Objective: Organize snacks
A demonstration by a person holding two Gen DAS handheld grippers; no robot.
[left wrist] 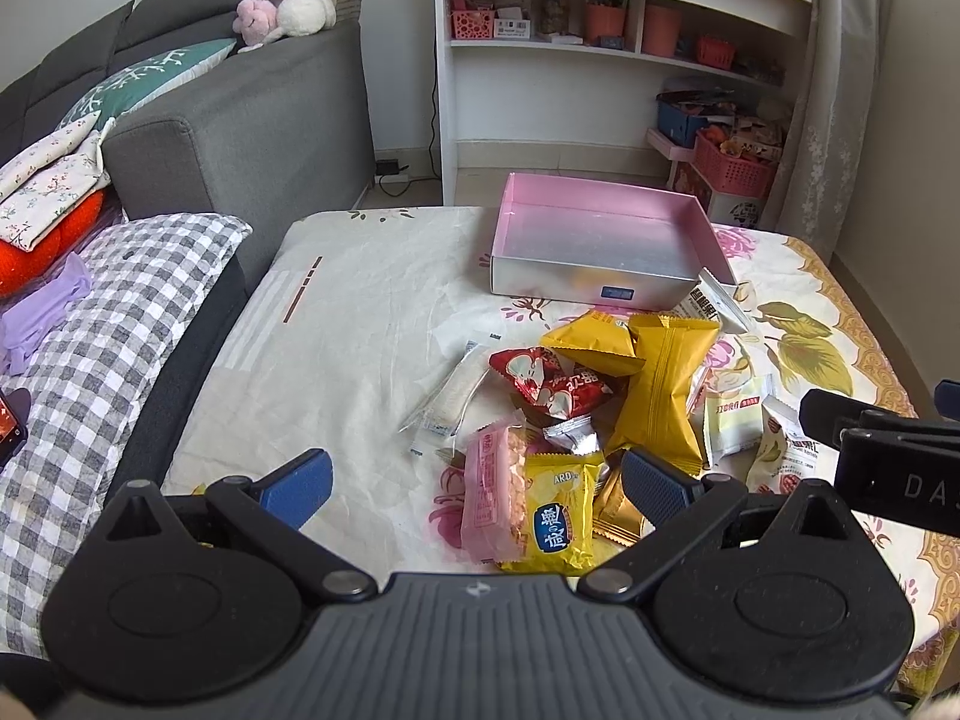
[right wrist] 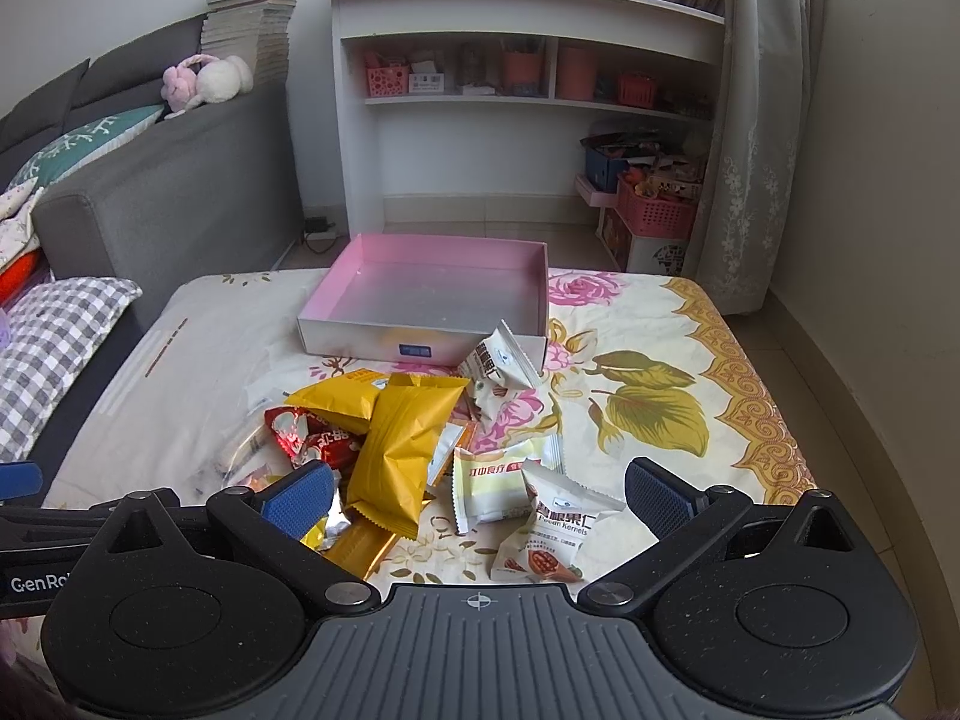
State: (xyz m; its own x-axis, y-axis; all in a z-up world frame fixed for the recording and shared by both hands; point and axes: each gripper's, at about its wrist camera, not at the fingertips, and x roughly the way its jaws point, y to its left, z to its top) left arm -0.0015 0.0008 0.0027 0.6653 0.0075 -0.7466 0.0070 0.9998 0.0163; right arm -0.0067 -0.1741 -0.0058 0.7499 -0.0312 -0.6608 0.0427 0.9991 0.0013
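A pile of snack packets lies on the flowered cloth in front of an empty pink-lined box [left wrist: 600, 240] [right wrist: 432, 300]. In the left wrist view my left gripper [left wrist: 477, 489] stands open above a pink wafer packet [left wrist: 493, 495] and a yellow biscuit packet [left wrist: 561, 516]. Two yellow pouches [left wrist: 657, 387] [right wrist: 405, 438] and a red packet [left wrist: 549, 381] [right wrist: 312, 435] sit mid-pile. In the right wrist view my right gripper [right wrist: 477, 495] is open over a white pecan packet [right wrist: 555, 531] and a pale green packet [right wrist: 492, 480]. Neither gripper holds anything.
A grey sofa [left wrist: 252, 114] with cushions and a checked pillow [left wrist: 102, 312] borders the table's left side. A white shelf unit [right wrist: 528, 90] and pink baskets [right wrist: 657, 210] stand behind. Another white packet [right wrist: 501, 363] leans against the box front. The table's left half is bare cloth [left wrist: 336, 324].
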